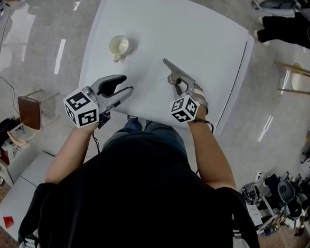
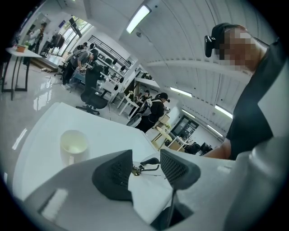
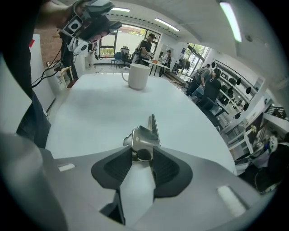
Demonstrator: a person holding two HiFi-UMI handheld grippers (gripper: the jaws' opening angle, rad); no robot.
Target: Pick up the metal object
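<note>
Leans over the near edge of the white table [image 1: 203,34] with both forearms stretched out, bare below a black top. Grips the right hand-held gripper [image 1: 178,86] with the wrist bent, tilting it steeply down at the tabletop, marker cube [image 1: 185,108] turned back toward the body. Clamps its two dark ribbed pads [image 3: 113,169] at a narrow setting on the near end of the metal object [image 3: 143,140], one pad against each side of the rounded, shiny part. From there, a thin flat strip of the same object running away across the table toward the far edge. Appears to rest on the surface near the middle of the table; impossible to say whether raised clear of it.

Carries the left hand-held gripper [image 1: 128,84] much closer to level, rolled partly onto its side, just above the near left part of the table. Aims it across toward the right hand-held gripper, well apart from the metal object. Jaws standing wide, with only bare tabletop in the gap.

Beyond the left hand-held gripper, on the far left part of the table: a single cream cup [image 1: 119,47], upright, handle toward the near edge, well apart from both hand-held grippers and from the metal object. Inside the cup, only its own pale wall and bottom to be seen.
</note>
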